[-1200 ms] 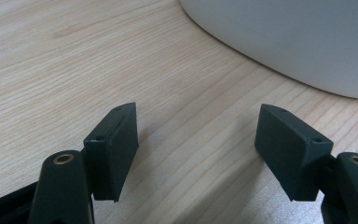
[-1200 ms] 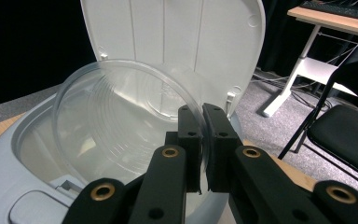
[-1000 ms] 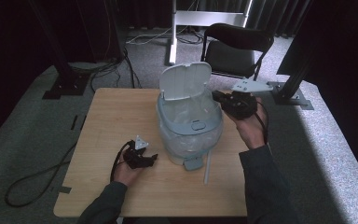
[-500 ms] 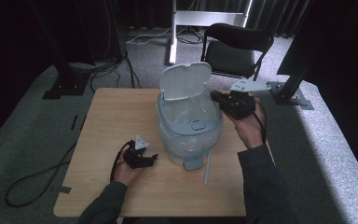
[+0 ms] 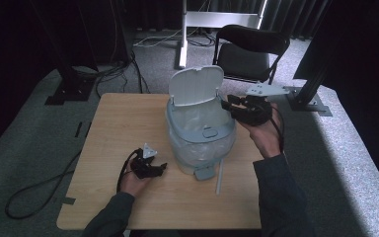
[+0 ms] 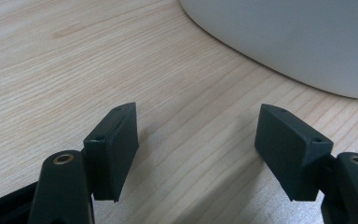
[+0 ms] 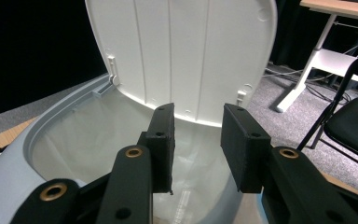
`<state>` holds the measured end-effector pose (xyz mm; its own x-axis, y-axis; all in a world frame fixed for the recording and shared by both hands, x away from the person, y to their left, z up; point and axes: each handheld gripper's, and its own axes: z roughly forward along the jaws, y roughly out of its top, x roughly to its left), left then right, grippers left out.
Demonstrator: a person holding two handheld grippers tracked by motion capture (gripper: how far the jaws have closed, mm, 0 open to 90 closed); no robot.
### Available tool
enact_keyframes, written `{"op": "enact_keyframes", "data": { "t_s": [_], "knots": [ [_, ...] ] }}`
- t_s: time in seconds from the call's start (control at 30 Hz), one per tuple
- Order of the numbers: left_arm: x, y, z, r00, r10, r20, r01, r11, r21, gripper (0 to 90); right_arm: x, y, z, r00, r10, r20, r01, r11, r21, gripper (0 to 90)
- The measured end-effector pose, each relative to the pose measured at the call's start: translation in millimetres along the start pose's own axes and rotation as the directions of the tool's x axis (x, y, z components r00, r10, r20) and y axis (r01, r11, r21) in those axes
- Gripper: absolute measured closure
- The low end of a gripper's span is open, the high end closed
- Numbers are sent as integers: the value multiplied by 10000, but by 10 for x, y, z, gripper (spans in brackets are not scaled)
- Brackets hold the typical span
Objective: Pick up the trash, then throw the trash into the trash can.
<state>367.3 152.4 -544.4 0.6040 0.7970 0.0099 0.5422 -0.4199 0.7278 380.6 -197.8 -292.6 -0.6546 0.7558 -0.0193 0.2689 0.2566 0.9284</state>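
the left gripper [image 5: 150,167] rests low on the wooden table [image 5: 113,128], its jaws spread wide with nothing between them but bare wood grain. just ahead of the jaw tips, up and to their right in the left gripper view, curves the pale wall of the bin [image 6: 289,42], close but not touching. the bin [image 5: 202,138] stands mid-table with a clear liner [image 7: 121,140] inside and its white lid [image 5: 196,85] swung upright. the right gripper [image 5: 232,107] hovers at the bin's rim, jaws partly open and holding nothing; beyond its jaw tips stands the lid's ribbed underside [image 7: 182,51], with the liner below them.
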Motion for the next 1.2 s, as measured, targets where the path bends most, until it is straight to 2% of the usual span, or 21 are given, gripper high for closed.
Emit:
{"op": "enact_keyframes", "data": {
  "t_s": [0.2,0.43,0.63,1.07,1.2],
  "knots": [
    [0,0,0,10000,-1,-2,1,10000,-2,302,-45,-67,-69,9998,115,190,-114,9999,-54,636],
    [0,0,1,10000,1,-2,-1,10000,-2,302,-41,-118,-134,9984,23,568,-19,10000,-65,609],
    [0,0,0,10000,-1,-2,1,10000,-2,302,-70,-166,-214,9974,183,690,-168,9996,-218,584],
    [0,0,0,10000,1,-3,-1,10000,-3,302,-107,-271,-219,9966,213,800,-213,9998,-4,572],
    [0,0,1,10000,0,-3,0,10000,-2,302,-95,-321,-254,9953,126,964,-132,9999,61,562]
  ]
}}
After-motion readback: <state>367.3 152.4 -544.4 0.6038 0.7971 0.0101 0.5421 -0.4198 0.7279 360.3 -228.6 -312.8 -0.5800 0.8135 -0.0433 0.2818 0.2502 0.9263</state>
